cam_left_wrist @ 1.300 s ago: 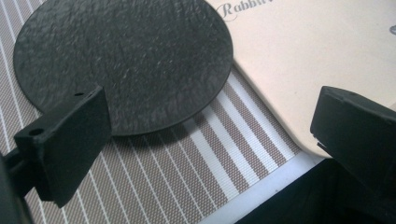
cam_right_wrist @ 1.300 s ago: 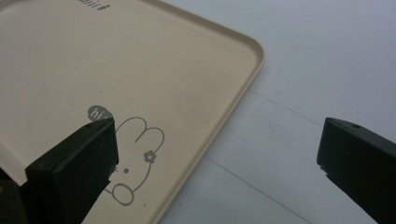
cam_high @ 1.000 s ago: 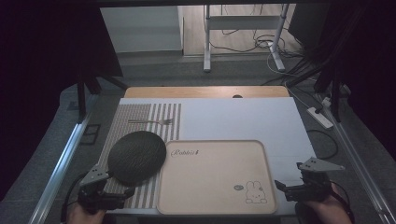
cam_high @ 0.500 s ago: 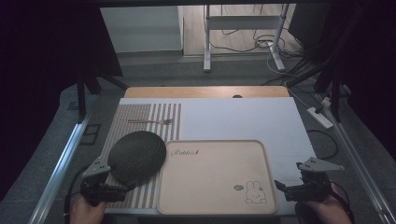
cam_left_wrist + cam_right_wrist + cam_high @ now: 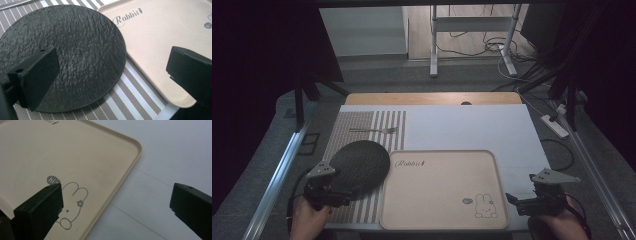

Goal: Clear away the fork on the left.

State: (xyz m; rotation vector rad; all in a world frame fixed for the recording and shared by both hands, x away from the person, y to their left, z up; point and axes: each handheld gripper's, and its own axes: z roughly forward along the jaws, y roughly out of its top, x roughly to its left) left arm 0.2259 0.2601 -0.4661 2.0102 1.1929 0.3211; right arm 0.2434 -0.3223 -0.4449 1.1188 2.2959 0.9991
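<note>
A round black textured plate lies on the striped placemat, its right edge close to the beige rabbit tray. My left gripper stands open at the plate's near edge, with one jaw over the plate and the other over the tray's near left corner. My right gripper is open too, low over the tray's near right corner, with one jaw over the rabbit print and the other over the white table. Neither gripper holds anything.
A fork lies across the far part of the placemat. The white table top stretches behind the tray, with a wooden strip along its far edge. Metal rails run along both sides of the table.
My left gripper has crept a little forward, toward the plate's near edge. The plate, the tray and the right gripper have stayed put.
</note>
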